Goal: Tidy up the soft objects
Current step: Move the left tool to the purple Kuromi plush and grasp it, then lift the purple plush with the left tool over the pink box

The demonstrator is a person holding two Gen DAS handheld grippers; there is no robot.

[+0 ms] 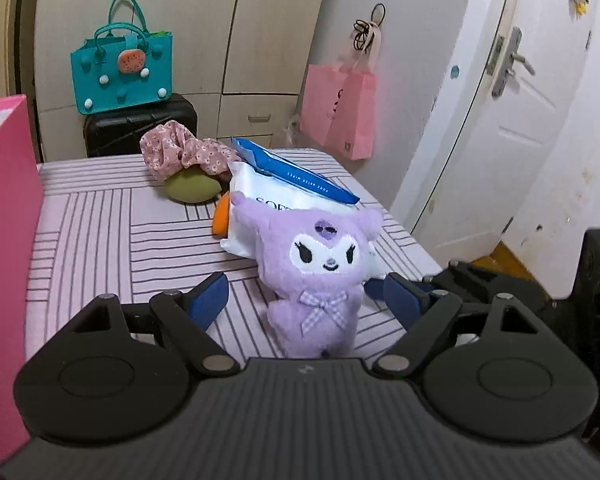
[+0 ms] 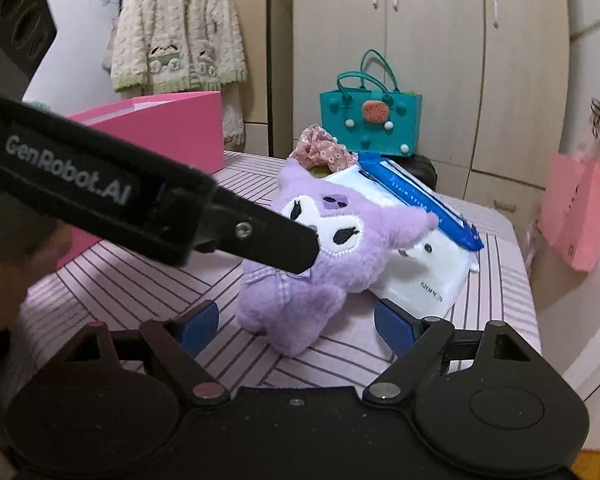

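Observation:
A purple plush doll (image 1: 314, 276) stands on the striped pink table (image 1: 100, 232), leaning on a white and blue wipes pack (image 1: 296, 188). Behind lie a pink floral scrunchie (image 1: 180, 152), a green soft ball (image 1: 192, 190) and an orange item (image 1: 222, 216). My left gripper (image 1: 306, 300) is open, its blue pads on either side of the doll, apart from it. In the right wrist view the doll (image 2: 320, 264) sits between my open right gripper (image 2: 296, 328) pads, and the left gripper's black finger (image 2: 260, 236) crosses in front of the doll's face.
A pink box (image 1: 4, 240) stands at the table's left, also in the right wrist view (image 2: 172, 128). A teal bag (image 1: 122, 68) sits on a black suitcase (image 1: 140, 128) behind. A pink paper bag (image 1: 340, 112) hangs by the white door (image 1: 520, 120).

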